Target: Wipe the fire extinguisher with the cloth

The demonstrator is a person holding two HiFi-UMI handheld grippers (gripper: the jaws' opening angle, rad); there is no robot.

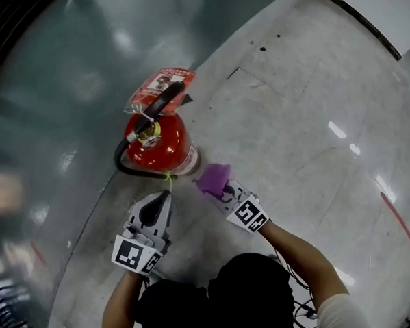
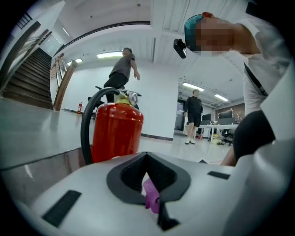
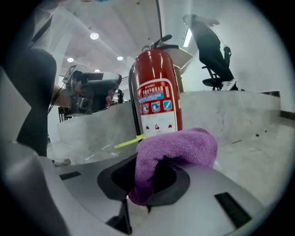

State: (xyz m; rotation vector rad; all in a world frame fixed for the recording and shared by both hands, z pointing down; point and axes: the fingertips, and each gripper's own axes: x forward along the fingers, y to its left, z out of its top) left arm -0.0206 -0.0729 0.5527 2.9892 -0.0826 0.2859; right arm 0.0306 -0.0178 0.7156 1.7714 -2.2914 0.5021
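Note:
A red fire extinguisher (image 1: pixel 157 143) with a black hose and handle stands on the floor against a grey wall. It appears in the left gripper view (image 2: pixel 115 131) and, label side on, in the right gripper view (image 3: pixel 156 94). My right gripper (image 1: pixel 220 189) is shut on a purple cloth (image 1: pixel 213 178), which bulges out over its jaws (image 3: pixel 177 150) just right of the extinguisher's base. My left gripper (image 1: pixel 167 196) is shut with nothing in it, its tips close to the base in front. A sliver of purple (image 2: pixel 151 196) shows through its jaws.
A red tag (image 1: pixel 163 83) hangs by the extinguisher's handle and a yellow tie (image 1: pixel 169 177) lies at its foot. The glossy grey wall (image 1: pixel 64 99) curves along the left. A staircase (image 2: pixel 25 78) and two standing persons (image 2: pixel 193 115) appear in the hall behind.

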